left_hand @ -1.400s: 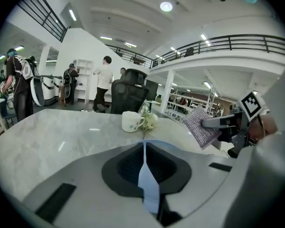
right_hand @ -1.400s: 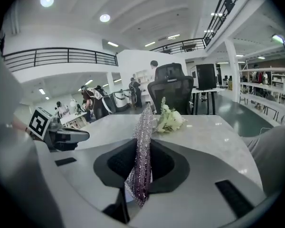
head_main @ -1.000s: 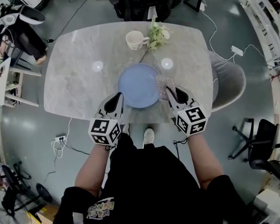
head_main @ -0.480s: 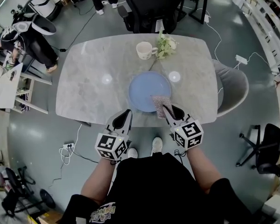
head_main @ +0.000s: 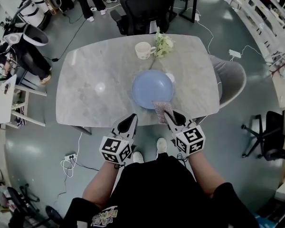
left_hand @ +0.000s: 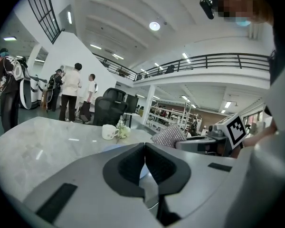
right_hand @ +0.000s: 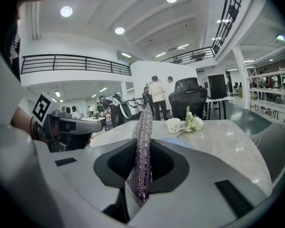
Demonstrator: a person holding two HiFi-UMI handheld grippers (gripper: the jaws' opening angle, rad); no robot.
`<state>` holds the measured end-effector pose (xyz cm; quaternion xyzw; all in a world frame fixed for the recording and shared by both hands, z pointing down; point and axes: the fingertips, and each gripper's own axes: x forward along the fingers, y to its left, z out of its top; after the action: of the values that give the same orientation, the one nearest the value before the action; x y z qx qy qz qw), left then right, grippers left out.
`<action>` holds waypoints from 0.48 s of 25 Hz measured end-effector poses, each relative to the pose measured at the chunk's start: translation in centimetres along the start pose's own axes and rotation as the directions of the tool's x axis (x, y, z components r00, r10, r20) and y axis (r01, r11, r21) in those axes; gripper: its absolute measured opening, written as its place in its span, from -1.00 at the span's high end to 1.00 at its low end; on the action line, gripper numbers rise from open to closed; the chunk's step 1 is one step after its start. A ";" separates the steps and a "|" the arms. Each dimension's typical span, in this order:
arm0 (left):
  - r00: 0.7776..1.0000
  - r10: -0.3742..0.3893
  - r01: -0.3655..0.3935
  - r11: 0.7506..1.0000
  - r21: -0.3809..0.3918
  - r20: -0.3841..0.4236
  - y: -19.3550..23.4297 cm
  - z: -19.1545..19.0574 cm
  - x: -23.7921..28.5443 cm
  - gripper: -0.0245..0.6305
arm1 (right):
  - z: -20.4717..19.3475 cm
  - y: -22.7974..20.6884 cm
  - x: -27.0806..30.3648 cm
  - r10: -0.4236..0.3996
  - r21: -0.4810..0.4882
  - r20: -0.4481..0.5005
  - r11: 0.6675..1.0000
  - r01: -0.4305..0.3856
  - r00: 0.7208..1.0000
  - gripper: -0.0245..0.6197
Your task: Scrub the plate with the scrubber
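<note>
Two things could go sideways here imo. First, the right gripper is pinching the scrubber by one thin edge. In the right gripper view the sparkly mesh stands up limp between the pads, so a hard push could fold it or pull it out of the grip. Second, nobody's holding the plate. The left gripper has its jaws pressed together on nothing and hangs just off the near edge of the table, so it isn't bracing anything atm. The marble looks slick, so I'd guess a scrub stroke could send the plate skating. The scrubber itself sits over the plate's near-right rim, but I can't tell if it's actually touching or just above it. As for edges, the plate's near rim is close to the table's near edge, so a pull stroke toward the person is the risky direction. On the far side the flowers have their stem running right down to the plate's rim, w/ the cup just beside them, so a long push could knock those. The left half of the table is wide open, so there's plenty of room to slide over that way. The right side is tighter, w/ a grey chair tucked up against that edge.
</note>
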<state>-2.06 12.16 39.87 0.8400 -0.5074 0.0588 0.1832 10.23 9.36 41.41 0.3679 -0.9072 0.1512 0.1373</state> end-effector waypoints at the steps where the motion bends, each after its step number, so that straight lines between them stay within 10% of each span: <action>1: 1.000 -0.016 0.016 1.000 0.001 -0.002 0.0 -0.2 -0.3 0.87 | -0.2 0.4 -0.3 -0.016 0.005 0.001 1.000 0.016 1.000 0.70; 12: 0.989 -0.146 0.146 0.989 0.000 -0.005 -0.7 -1.7 -3.1 0.87 | -2.0 4.3 -3.6 -0.160 0.028 0.000 0.987 0.160 0.987 0.70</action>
<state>-2.82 15.61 40.37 0.8748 -0.4439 0.0475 0.1881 9.98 15.32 41.19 0.4414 -0.8728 0.1518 0.1428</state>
